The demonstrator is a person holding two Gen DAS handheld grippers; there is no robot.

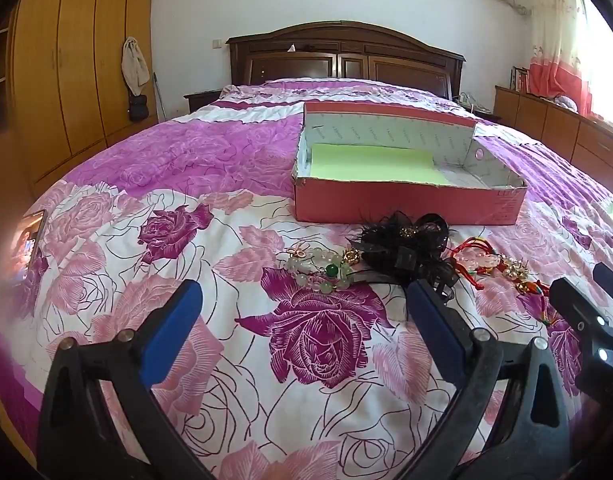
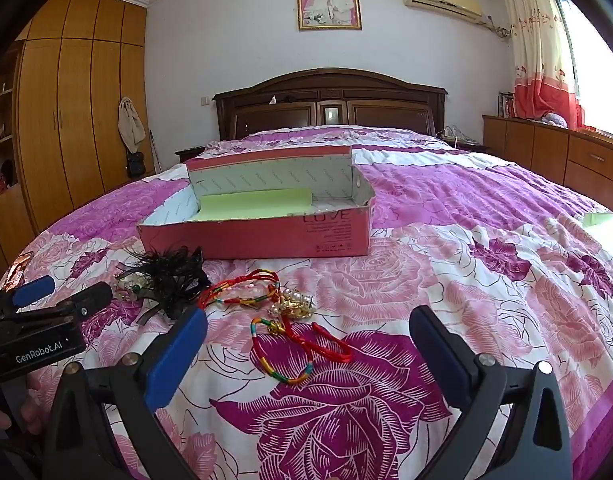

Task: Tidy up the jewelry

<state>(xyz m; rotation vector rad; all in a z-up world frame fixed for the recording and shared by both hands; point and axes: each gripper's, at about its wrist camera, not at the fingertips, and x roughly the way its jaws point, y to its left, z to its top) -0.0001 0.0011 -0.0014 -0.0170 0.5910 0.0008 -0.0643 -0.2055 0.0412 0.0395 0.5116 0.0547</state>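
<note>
An open pink cardboard box point(image 1: 406, 202) with a green liner point(image 1: 370, 162) lies on the floral bedspread; it also shows in the right wrist view point(image 2: 258, 238). In front of it lie a pale bead bracelet with a green bead point(image 1: 320, 268), a black feathered hair piece point(image 1: 406, 248) and red cord bracelets point(image 1: 478, 258). In the right wrist view a red multicoloured cord bracelet point(image 2: 290, 346) and gold pearl pieces point(image 2: 292, 302) lie just ahead of my right gripper point(image 2: 306, 332). My left gripper point(image 1: 304, 298) is open and empty, just short of the bead bracelet. My right gripper is open and empty.
A phone point(image 1: 28, 246) lies at the bed's left edge. A wooden wardrobe point(image 1: 78, 60) stands left, the dark headboard point(image 1: 346, 56) behind, and a low cabinet point(image 1: 566, 128) under the window at right. A green sheet point(image 2: 598, 218) lies far right on the bed.
</note>
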